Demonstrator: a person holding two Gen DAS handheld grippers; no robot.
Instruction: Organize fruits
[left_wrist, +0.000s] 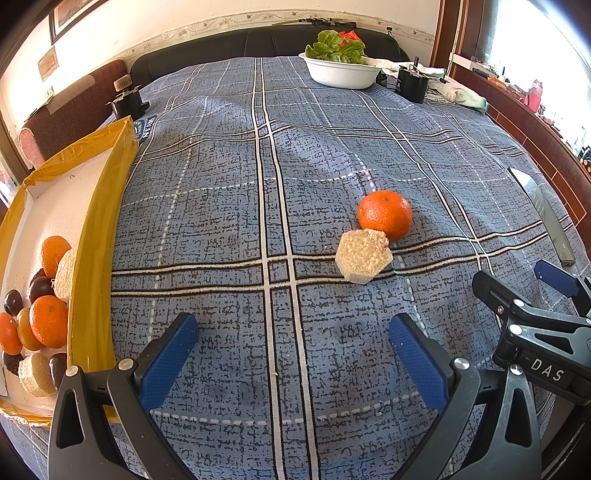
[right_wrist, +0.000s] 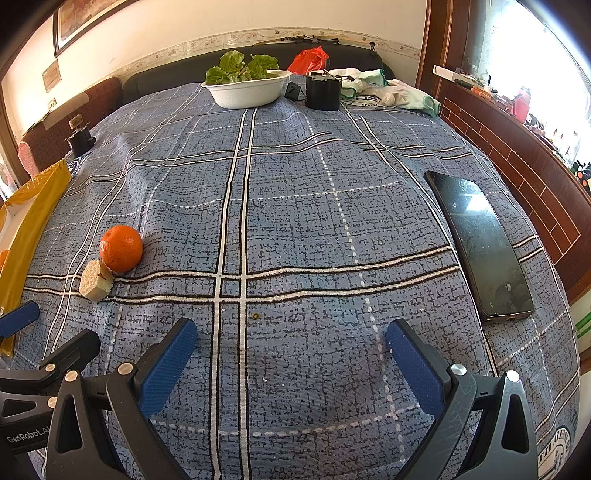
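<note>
Most of the sorting looks done: the yellow-edged box at 9 o'clock in the left wrist view already holds several oranges, dark fruits and pale foam-wrapped pieces. Judging by that, 2 items remain on the blue plaid cloth: an orange at about 1 o'clock and, touching it, a pale foam-wrapped piece. The left gripper and right gripper both hang spread wide, holding nothing. A phone lies at 2 o'clock in the right view.

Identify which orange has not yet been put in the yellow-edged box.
The lone orange on the blue checked cloth, touching the pale cut chunk. The other oranges lie inside the box.
</note>
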